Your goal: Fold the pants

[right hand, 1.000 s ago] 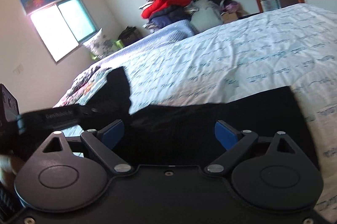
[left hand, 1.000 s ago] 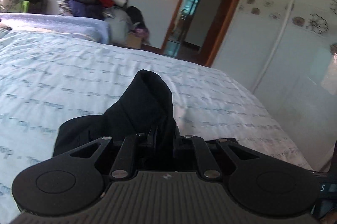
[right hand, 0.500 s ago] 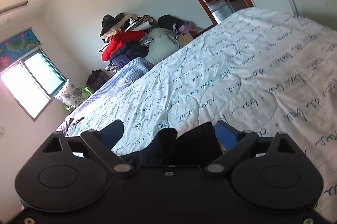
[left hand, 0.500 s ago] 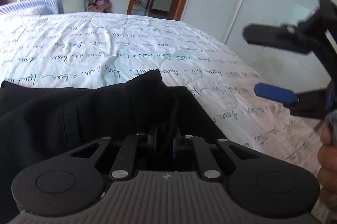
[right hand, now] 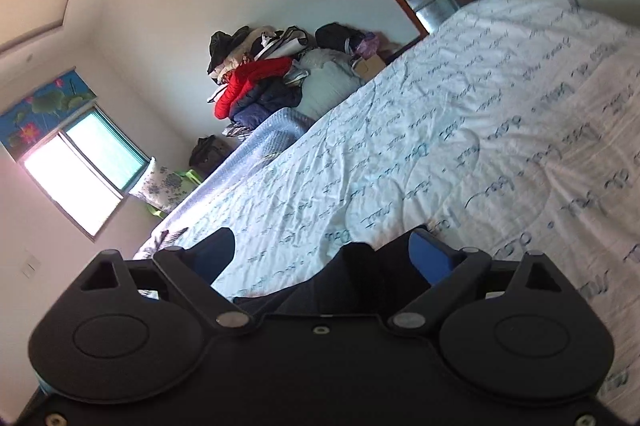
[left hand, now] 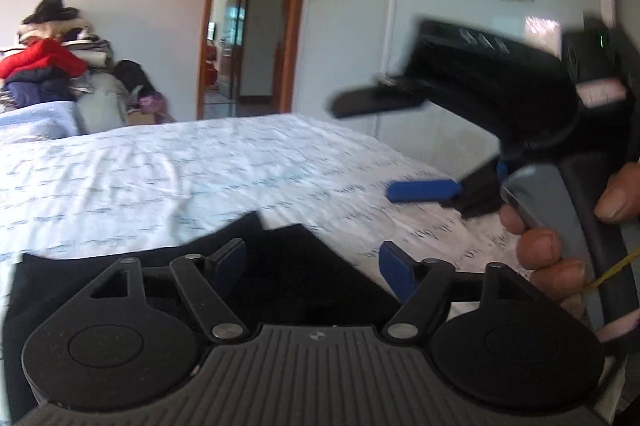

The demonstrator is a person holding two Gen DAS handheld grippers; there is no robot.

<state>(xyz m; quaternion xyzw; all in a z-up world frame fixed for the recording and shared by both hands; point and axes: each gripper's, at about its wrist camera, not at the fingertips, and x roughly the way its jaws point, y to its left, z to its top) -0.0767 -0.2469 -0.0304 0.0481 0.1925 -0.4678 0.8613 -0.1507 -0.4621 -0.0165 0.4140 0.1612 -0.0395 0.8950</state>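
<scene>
My left gripper [left hand: 312,266] is opening over the black pants [left hand: 280,274] on the bed [left hand: 200,170], my right gripper [right hand: 324,250] stands wide, and I judge the cloth soft and floppy, best pinched at a folded edge.

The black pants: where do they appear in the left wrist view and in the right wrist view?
Left wrist view: the black pants lie low and centre-left on the bed, between the opening jaws.
Right wrist view: the pants show at bottom centre, a small fold between the open jaws.
Shared landmark: the red jacket on the clothes pile by the far wall.
</scene>
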